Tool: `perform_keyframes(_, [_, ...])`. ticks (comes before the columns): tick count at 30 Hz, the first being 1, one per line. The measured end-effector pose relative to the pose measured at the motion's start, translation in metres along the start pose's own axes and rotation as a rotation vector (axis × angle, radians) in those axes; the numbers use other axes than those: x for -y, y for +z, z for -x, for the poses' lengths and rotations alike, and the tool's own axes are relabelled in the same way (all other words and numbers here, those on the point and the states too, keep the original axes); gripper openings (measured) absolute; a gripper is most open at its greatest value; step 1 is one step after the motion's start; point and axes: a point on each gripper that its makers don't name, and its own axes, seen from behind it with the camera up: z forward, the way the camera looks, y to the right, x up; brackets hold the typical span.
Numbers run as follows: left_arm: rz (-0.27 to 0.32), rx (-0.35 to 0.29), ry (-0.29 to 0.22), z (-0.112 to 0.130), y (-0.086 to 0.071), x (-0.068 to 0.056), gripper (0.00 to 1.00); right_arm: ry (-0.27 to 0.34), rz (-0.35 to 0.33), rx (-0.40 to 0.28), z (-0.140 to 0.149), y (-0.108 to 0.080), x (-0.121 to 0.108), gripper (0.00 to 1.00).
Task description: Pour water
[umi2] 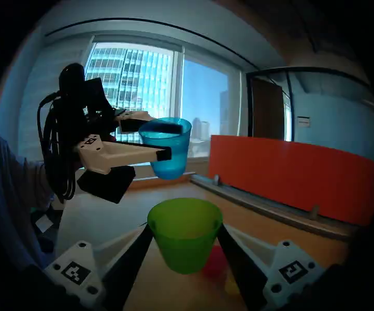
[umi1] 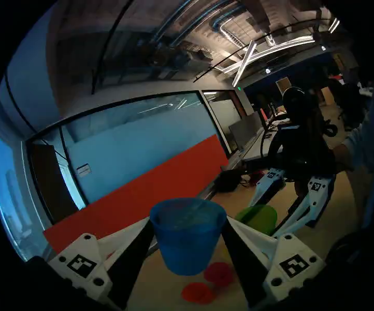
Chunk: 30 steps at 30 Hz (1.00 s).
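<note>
Between the fingers of the left gripper, closed against its sides, stands an upright blue cup; its contents cannot be made out. The right gripper likewise clamps a green cup, with the blue cup ahead, up-left and apart from it. Beneath the left gripper, red discs lie on the table.

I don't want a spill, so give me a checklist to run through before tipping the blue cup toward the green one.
1. Left tool shut on blue cup: ok.
2. Right tool shut on green cup: ok.
3. Green cup upright, mouth open: ok.
4. Blue cup higher than green cup: ok.
5. Blue cup's lip over green cup: not ok, they're apart.
6. Blue cup filled: cannot tell.
</note>
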Motion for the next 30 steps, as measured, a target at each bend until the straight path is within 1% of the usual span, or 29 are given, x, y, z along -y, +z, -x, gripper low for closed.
perform_keyframes(11, [-0.018,-0.006,0.127,-0.021,0.005,0.005,0.87,0.015,-0.019,-0.003,0.003,0.007,0.008,0.9])
perform_keyframes(20, [-0.026,-0.003,0.242,-0.033,0.006,0.002,0.86,0.018,-0.03,-0.009,0.0,0.009,0.012,0.9])
perform_keyframes(30, [-0.037,0.003,0.346,-0.042,0.009,-0.001,0.87,0.02,-0.033,-0.015,-0.003,0.01,0.013,0.9])
